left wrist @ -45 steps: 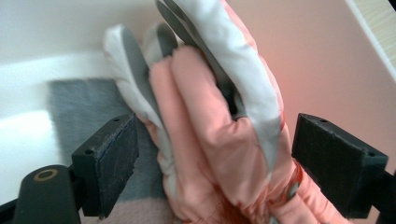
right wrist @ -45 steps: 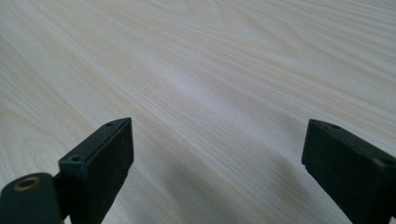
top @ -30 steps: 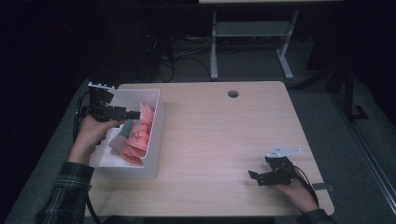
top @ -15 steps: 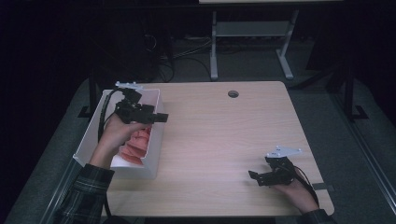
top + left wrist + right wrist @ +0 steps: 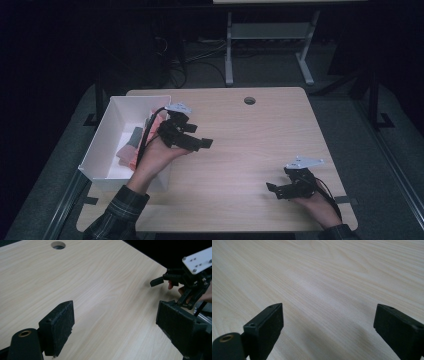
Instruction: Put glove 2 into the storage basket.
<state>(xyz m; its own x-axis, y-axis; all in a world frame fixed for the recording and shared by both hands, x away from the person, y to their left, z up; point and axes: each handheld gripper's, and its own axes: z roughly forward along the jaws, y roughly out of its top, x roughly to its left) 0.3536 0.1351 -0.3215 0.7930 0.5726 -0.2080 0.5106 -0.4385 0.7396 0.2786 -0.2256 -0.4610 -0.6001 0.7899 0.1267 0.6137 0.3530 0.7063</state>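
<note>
1. Left gripper (image 5: 199,142) — jaws spread wide and empty, held over the table (image 5: 240,150) just right of the white bin (image 5: 114,116).
2. Right gripper (image 5: 278,190) — jaws likewise parted, nothing between them, low over bare wood near the table's front right.
3. Pink packets (image 5: 128,154) lie inside the bin; none is on the tabletop.
4. Judged progress: no packet is in either grip, so every pick remains to be done.

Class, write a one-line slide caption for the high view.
Left tongs hover open beside white bin; right tongs rest near table edge.
</note>
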